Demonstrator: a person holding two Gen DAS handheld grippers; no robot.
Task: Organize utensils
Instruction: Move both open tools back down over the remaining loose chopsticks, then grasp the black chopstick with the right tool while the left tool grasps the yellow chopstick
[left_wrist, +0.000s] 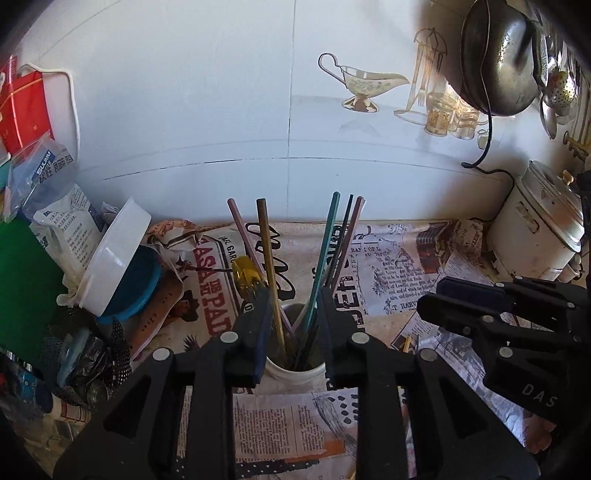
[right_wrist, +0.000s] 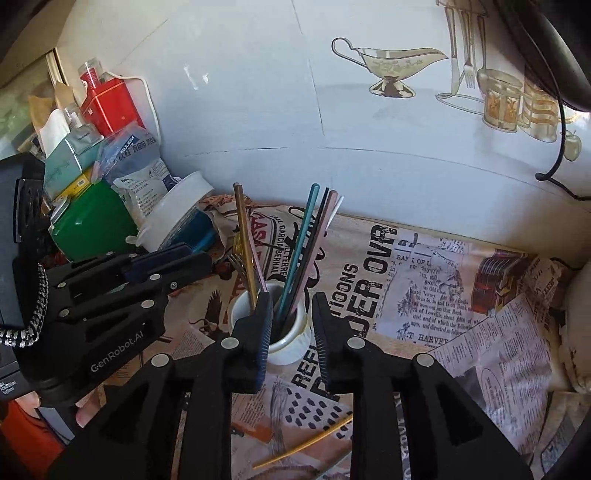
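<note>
Left wrist: chopsticks (left_wrist: 325, 258) beyond parted left gripper (left_wrist: 295, 317).

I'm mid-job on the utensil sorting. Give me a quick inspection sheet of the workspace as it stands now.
Surface: counter covered in newspaper-print paper.
Job's things: white cup holding upright chopsticks; one gold chopstick lies loose on the paper, nearer the camera.
Clutter: at left, a green box, red tin, bags, white lid; yellow-handled screwdriver behind the cup.
Grippers: left gripper and right gripper both open, nothing between the pads.
Cables: black cord hanging on the wall at right.
Surroundings: white tiled wall, hanging pan, rice cooker.
</note>
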